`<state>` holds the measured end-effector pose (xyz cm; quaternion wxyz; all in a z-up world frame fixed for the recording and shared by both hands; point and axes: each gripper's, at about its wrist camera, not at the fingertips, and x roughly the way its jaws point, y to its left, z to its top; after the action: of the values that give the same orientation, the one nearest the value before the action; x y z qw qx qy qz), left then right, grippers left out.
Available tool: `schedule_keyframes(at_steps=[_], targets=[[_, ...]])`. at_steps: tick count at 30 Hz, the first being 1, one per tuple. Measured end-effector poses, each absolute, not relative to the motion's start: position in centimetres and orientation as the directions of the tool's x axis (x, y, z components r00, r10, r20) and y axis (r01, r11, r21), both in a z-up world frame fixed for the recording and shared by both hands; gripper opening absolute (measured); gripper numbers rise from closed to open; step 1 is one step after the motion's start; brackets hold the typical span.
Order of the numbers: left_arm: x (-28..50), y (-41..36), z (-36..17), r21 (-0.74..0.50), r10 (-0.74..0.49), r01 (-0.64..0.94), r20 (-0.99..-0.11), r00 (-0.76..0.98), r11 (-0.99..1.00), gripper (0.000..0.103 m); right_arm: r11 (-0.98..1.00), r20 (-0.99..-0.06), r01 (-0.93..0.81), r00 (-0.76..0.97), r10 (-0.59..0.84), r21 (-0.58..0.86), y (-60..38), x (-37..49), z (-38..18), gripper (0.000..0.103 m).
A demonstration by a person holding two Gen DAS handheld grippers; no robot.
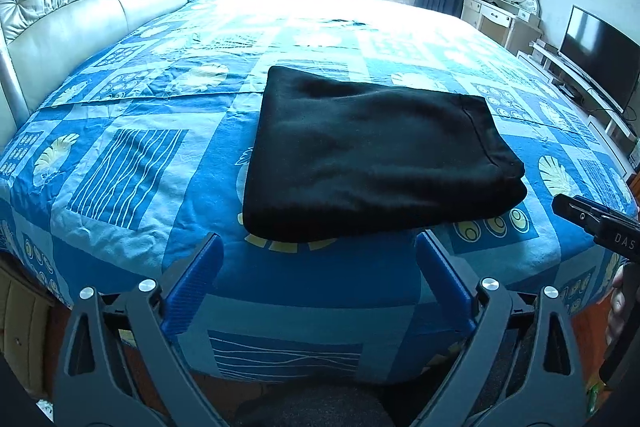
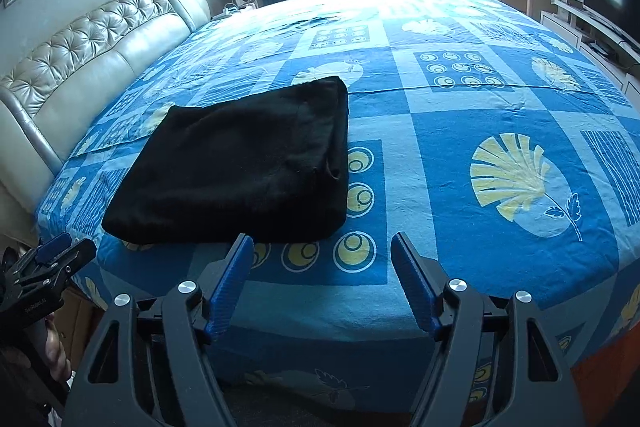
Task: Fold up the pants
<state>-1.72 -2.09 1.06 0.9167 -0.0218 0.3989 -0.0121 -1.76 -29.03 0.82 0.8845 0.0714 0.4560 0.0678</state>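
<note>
Our black pants (image 1: 376, 155) lie folded on the bed (image 1: 132, 155), straight ahead of our left gripper (image 1: 318, 259). Our right gripper (image 2: 322, 259) sits further right. Both are spread wide, holding nothing.

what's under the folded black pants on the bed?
The black pants lie directly on the blue patterned bedsheet. Yellow circle prints peek out along the pants' edge. Whatever else lies beneath is covered; no bulge suggests another object.

My left gripper (image 1: 318, 247) hangs with jaws spread wide, holding nothing. My right gripper (image 2: 322, 247), just to its right, is equally spread and empty, both level.
</note>
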Motion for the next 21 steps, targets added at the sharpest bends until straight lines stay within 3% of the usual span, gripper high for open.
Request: schedule_keyframes(at_steps=[21], targets=[[-1.4,-1.8,0.7,-0.016,0.001,-0.02,-0.748,0.664,1.0,0.096,0.978,-0.825,-0.07,0.526,0.205,0.198,-28.5,-1.8,-0.5,0.071]])
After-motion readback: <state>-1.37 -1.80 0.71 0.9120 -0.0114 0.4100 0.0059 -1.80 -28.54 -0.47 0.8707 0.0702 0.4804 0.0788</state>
